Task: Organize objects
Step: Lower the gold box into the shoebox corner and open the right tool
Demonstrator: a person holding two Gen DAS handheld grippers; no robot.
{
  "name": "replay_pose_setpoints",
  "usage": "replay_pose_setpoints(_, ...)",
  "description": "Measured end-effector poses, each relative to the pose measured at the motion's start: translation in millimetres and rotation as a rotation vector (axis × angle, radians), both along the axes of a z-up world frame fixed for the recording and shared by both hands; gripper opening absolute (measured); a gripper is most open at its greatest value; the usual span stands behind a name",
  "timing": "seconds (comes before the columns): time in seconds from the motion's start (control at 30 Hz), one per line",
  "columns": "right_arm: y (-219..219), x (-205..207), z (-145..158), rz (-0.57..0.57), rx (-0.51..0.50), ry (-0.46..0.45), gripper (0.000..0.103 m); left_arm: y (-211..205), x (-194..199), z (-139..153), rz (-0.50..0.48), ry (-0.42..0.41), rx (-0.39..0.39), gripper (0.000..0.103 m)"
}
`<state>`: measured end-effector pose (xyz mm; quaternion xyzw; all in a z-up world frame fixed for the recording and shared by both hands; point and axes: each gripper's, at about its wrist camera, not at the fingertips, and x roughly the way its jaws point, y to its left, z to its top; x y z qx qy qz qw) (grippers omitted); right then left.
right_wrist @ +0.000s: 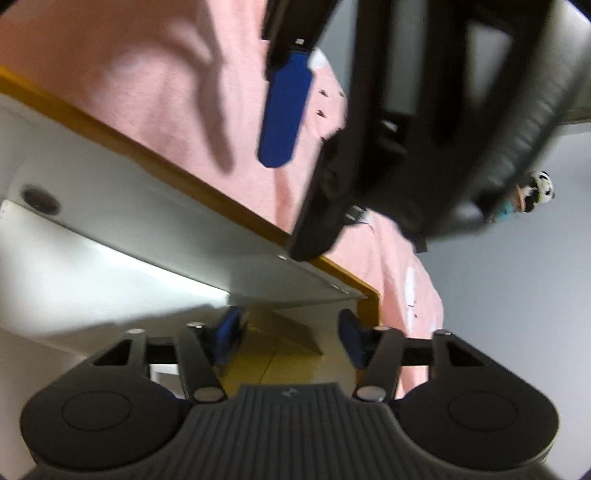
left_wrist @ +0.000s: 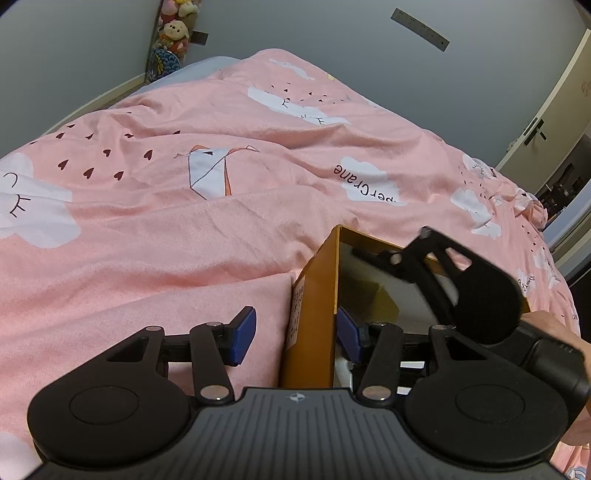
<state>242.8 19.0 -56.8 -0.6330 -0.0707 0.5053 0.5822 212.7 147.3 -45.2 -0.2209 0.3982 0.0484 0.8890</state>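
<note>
**Open yellow box on the bed, both claws at its walls**

A yellow cardboard box (left_wrist: 314, 295) with a pale inside sits open on the pink bedcover (left_wrist: 166, 229). Only its near corner and two walls show in the left wrist view; its base is cut off behind the claw body. Inside the box lies a smaller yellowish block (left_wrist: 384, 299), partly hidden and too dim to identify. In the right wrist view the box's pale inner wall (right_wrist: 110, 221) and yellow rim fill the left side, blurred, and a yellow shape (right_wrist: 280, 350) lies at the bottom between the claw's pads.

The left claw (left_wrist: 295, 334) straddles the box's near wall: one blue pad (left_wrist: 242, 334) stands outside the box and clear of it, the other (left_wrist: 349, 334) is inside. The outer pad does not touch, so the wall is not gripped.

The right claw (right_wrist: 290, 338) reaches down into the box. Its pads stand apart, neither pressing on the yellow shape; whether they touch it cannot be told through the blur. From the left wrist view this claw (left_wrist: 373, 254) is a dark blurred form over the box's far side, with part of a hand (left_wrist: 554, 325) behind it.

Beyond the box the bedcover shows white clouds and dark hearts, running to a grey wall (left_wrist: 332, 29), a column of stuffed toys (left_wrist: 173, 37) and a door (left_wrist: 546, 110) at the frame's edge.
</note>
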Motion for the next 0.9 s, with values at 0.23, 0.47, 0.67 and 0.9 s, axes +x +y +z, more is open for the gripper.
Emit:
replay_pose_setpoints(0.23, -7.2, 13.2, 21.7, -0.119, 0.034, 0.108, 0.064, -0.4, -0.8, 1.1, 0.005, -0.001, 0.006, 0.059)
replay_pose_setpoints(0.47, -24.0, 26.6, 35.0, -0.266, 0.041, 0.271, 0.056, -2.4, -1.4, 0.8, -0.004, 0.004, 0.010, 0.059)
replay_pose_setpoints(0.67, -41.5, 36.2, 23.4, -0.418, 0.005, 0.425, 0.038, -5.4, -0.7, 0.4, -0.005, 0.007, 0.009, 0.057)
replay_pose_setpoints(0.9, -35.6, 50.4, 17.4, -0.514, 0.011, 0.534, 0.015, -5.4, -0.7, 0.1, 0.001, 0.008, 0.013, 0.057)
